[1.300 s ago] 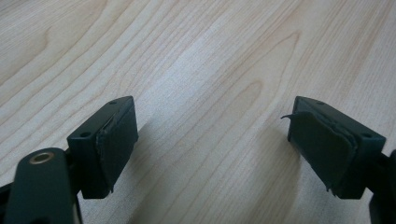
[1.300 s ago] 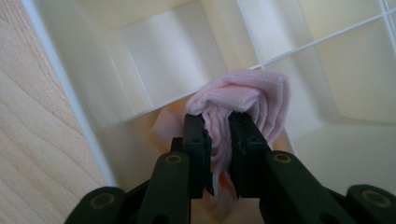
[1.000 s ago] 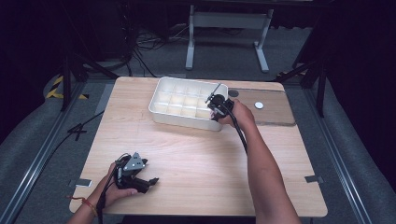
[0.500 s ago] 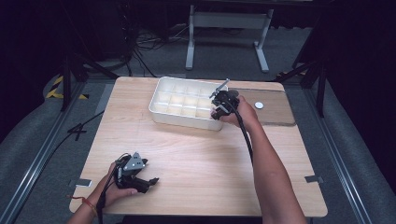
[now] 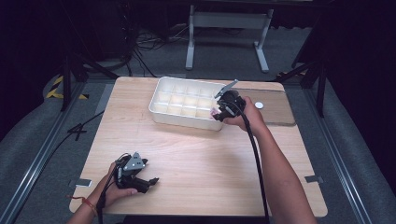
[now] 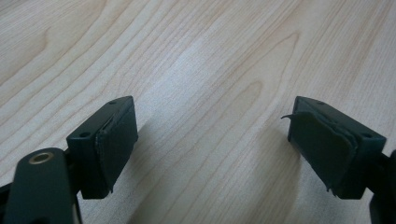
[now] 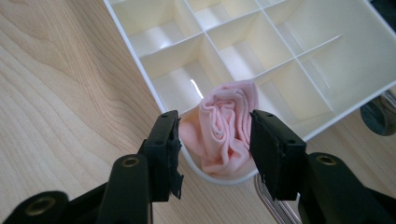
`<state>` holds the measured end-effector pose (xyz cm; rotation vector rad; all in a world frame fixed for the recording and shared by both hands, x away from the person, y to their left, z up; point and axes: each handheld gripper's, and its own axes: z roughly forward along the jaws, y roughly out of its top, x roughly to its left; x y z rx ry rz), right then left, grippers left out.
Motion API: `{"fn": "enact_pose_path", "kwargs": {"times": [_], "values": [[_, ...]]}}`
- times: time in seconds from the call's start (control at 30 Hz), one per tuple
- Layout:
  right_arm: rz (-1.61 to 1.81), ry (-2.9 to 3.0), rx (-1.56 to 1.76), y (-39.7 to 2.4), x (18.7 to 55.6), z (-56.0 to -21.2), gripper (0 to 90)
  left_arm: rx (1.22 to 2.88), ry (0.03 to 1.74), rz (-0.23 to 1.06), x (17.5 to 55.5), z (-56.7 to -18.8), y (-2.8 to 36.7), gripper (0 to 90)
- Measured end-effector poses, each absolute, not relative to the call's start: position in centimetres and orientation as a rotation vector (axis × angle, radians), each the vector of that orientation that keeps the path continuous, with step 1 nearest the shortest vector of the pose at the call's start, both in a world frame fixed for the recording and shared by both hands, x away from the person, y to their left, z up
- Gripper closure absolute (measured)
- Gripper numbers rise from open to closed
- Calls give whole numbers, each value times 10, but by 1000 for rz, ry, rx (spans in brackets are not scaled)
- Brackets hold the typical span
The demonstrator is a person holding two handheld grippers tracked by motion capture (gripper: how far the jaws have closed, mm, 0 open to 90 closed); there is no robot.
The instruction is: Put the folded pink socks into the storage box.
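Observation:
A white compartment tray stands at the far middle of the wooden table. A rolled pink cloth sits in the tray's near right corner compartment. My right gripper hovers just above it, one jaw on each side of the roll. Its jaws have just been opening and stand open, the cloth left lying in the compartment. In the high view the right gripper is at that tray corner. My left gripper rests near the table's front left edge, and its jaws are open over bare wood.
A darker board lies right of the tray with a small white disc on it. A dark round object sits just outside the tray's corner. Other tray compartments look empty. Metal stand legs and cables lie on the floor beyond the table.
My right gripper has lifted slightly and shifted a little to the right at the tray's near right corner. The left hand has stayed in place.

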<state>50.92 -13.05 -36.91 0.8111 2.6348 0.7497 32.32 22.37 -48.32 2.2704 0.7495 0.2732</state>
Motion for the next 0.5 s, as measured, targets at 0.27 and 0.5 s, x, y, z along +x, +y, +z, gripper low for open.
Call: {"fn": "enact_pose_path", "kwargs": {"times": [0.27,0.5], "values": [[784,2605,802,-143,490,-365,467,2274,747,275,323,-483,224,162],[780,2594,753,-150,469,-362,442,2275,746,275,323,-483,224,162]]}}
